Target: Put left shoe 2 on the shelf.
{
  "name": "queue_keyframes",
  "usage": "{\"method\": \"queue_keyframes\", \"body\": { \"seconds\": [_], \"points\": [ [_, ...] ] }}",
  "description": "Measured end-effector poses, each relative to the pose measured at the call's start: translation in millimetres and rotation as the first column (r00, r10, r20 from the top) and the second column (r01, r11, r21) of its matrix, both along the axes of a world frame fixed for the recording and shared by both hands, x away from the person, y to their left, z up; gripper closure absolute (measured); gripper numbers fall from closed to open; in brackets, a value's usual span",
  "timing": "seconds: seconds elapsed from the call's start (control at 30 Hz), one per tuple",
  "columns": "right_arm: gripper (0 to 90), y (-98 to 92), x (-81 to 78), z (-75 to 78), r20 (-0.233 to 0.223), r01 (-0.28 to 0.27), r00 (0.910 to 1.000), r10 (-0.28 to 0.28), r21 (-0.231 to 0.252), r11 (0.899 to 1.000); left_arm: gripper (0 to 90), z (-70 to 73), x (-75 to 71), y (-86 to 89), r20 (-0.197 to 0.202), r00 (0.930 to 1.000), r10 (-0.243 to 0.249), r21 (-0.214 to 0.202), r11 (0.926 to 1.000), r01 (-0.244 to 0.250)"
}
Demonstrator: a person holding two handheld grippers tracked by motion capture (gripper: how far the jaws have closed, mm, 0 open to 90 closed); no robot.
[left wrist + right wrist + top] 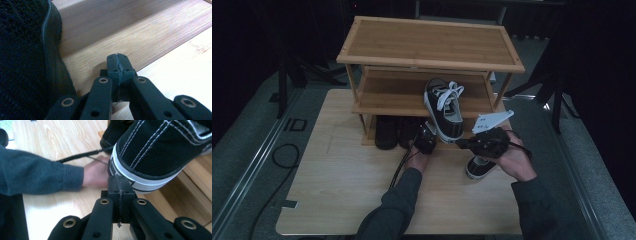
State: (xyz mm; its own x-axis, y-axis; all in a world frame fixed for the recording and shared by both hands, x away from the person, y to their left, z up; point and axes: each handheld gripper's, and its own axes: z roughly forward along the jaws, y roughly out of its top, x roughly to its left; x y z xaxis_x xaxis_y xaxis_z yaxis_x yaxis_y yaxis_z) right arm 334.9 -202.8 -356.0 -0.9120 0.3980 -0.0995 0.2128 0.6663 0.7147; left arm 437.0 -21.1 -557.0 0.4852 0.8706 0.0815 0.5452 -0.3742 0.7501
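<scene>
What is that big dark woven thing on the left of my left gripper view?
Observer: A dark shoe. The high view shows it standing on the bottom shelf of a three-tier bamboo shoe rack.
Operator: Are there other shoes on it?
Observer: Yes. A black sneaker with white laces lies on the middle shelf, its heel jutting over the front edge.
Operator: And where is the other gripper?
Observer: The right gripper, jaws shut, is right at that sneaker's heel. I cannot tell whether it touches.
</scene>
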Motion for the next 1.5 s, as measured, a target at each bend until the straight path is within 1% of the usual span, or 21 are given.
{"method": "queue_keyframes", "body": {
  "seconds": [0.1, 0.17, 0.2, 0.23, 0.3, 0.33, 0.37, 0.43, 0.47, 0.5, 0.63, 0.77, 0.8, 0.87, 0.93, 1.1, 1.13, 1.17, 1.27, 1.43, 1.5],
  "points": [
    [90.0, 5.6, 3.8, 2.4, 0.017, 0.009, 0.9998, -0.009, 0.007, 1.0, 89.7, 0.1, -0.1, -0.5, -0.001, 1.0, 0.001, 0.001, 1.0, -0.001],
    [90.0, 9.3, 8.0, 4.0, 0.011, 0.0, 0.9999, 0.0, 0.019, 1.0, 89.7, 0.5, -0.2, -0.4, -0.005, 1.0, 0.005, 0.001, 1.0, -0.005],
    [90.0, 11.0, 8.8, 4.0, 0.01, -0.005, 0.9999, 0.005, 0.019, 1.0, 89.7, 0.4, -0.1, -0.4, -0.006, 1.0, 0.008, -0.003, 1.0, -0.008],
    [90.0, 13.4, 9.2, 3.2, 0.012, -0.001, 0.9999, 0.001, 0.008, 1.0, 89.8, 0.4, -0.2, -0.4, -0.006, 0.9999, 0.008, -0.003, 1.0, -0.008],
    [90.0, 15.7, 10.7, 2.1, 0.033, 0.035, 0.9988, -0.035, -0.016, 0.999, 89.8, 0.5, -0.2, -0.7, -0.007, 0.9999, 0.011, -0.003, 0.9999, -0.011],
    [90.0, 16.0, 13.3, 1.3, 0.039, 0.06, 0.9975, -0.059, -0.025, 0.998, 89.8, 0.3, -0.2, -1.0, -0.006, 0.9999, 0.015, -0.01, 0.9998, -0.015],
    [90.0, 15.4, 16.5, 0.8, 0.025, 0.068, 0.9974, -0.067, -0.013, 0.998, 89.9, 0.3, -0.1, -1.0, -0.007, 0.9998, 0.016, -0.016, 0.9997, -0.017],
    [90.0, 14.2, 20.2, -0.1, 0.012, 0.057, 0.9983, -0.057, 0.006, 0.998, 89.9, 0.4, -0.1, -1.0, -0.008, 0.9999, 0.015, -0.015, 0.9998, -0.016],
    [90.0, 14.4, 20.3, -0.4, 0.014, 0.056, 0.9983, -0.056, 0.006, 0.998, 89.9, 0.3, -0.1, -1.0, -0.007, 0.9999, 0.015, -0.014, 0.9998, -0.015],
    [90.0, 14.8, 20.3, -0.6, 0.019, 0.057, 0.9982, -0.057, 0.005, 0.998, 89.9, 0.7, -0.2, -0.6, -0.009, 0.9999, 0.012, -0.003, 0.9999, -0.012],
    [90.0, 16.0, 22.2, -1.2, 0.017, 0.06, 0.998, -0.06, 0.012, 0.998, 89.9, 0.8, -0.4, -1.2, -0.008, 0.9999, 0.014, 0.0, 0.9999, -0.014],
    [90.0, 20.8, 26.0, -3.9, 0.02, 0.082, 0.9964, -0.082, 0.025, 0.996, 89.9, 1.4, -0.4, -1.7, -0.011, 0.9998, 0.013, 0.01, 0.9999, -0.013],
    [90.0, 22.0, 26.8, -4.5, 0.021, 0.083, 0.9963, -0.084, 0.028, 0.996, 90.0, 1.2, -0.3, -2.2, -0.009, 0.9998, 0.016, 0.004, 0.9999, -0.016],
    [90.0, 24.0, 28.5, -5.4, 0.025, 0.093, 0.9953, -0.094, 0.031, 0.995, 89.9, 1.3, -0.3, -2.0, -0.011, 0.9998, 0.015, 0.007, 0.9999, -0.015],
    [90.0, 26.9, 32.1, -6.7, 0.032, 0.116, 0.9927, -0.117, 0.029, 0.993, 89.9, 1.2, -0.5, -2.5, -0.008, 0.9998, 0.018, 0.007, 0.9998, -0.018],
    [90.0, 31.3, 37.3, -8.0, 0.023, 0.111, 0.9935, -0.112, 0.047, 0.993, 90.0, 1.3, -0.6, -2.8, -0.008, 0.9998, 0.02, 0.011, 0.9997, -0.02],
    [90.0, 31.8, 37.6, -8.1, 0.023, 0.111, 0.9934, -0.113, 0.047, 0.993, 89.9, 1.1, -0.7, -3.2, -0.013, 0.9998, 0.017, 0.006, 0.9998, -0.017],
    [90.0, 32.6, 38.4, -8.4, 0.022, 0.112, 0.9933, -0.114, 0.051, 0.992, 90.0, 1.5, -0.9, -3.1, -0.007, 0.9998, 0.021, 0.017, 0.9996, -0.021],
    [90.0, 35.2, 40.2, -9.5, 0.022, 0.121, 0.9922, -0.122, 0.06, 0.991, 90.0, 2.3, -0.7, -2.9, -0.01, 0.9998, 0.018, 0.036, 0.9992, -0.018],
    [90.0, 39.6, 44.2, -11.3, 0.03, 0.133, 0.9903, -0.136, 0.069, 0.989, 90.0, 2.3, -0.6, -2.9, -0.011, 0.9998, 0.018, 0.037, 0.9992, -0.017],
    [90.0, 40.9, 45.2, -12.3, 0.032, 0.139, 0.9894, -0.141, 0.072, 0.988, 90.0, 2.5, -1.0, -3.5, -0.009, 0.9998, 0.017, 0.045, 0.9989, -0.017]
  ]
}}
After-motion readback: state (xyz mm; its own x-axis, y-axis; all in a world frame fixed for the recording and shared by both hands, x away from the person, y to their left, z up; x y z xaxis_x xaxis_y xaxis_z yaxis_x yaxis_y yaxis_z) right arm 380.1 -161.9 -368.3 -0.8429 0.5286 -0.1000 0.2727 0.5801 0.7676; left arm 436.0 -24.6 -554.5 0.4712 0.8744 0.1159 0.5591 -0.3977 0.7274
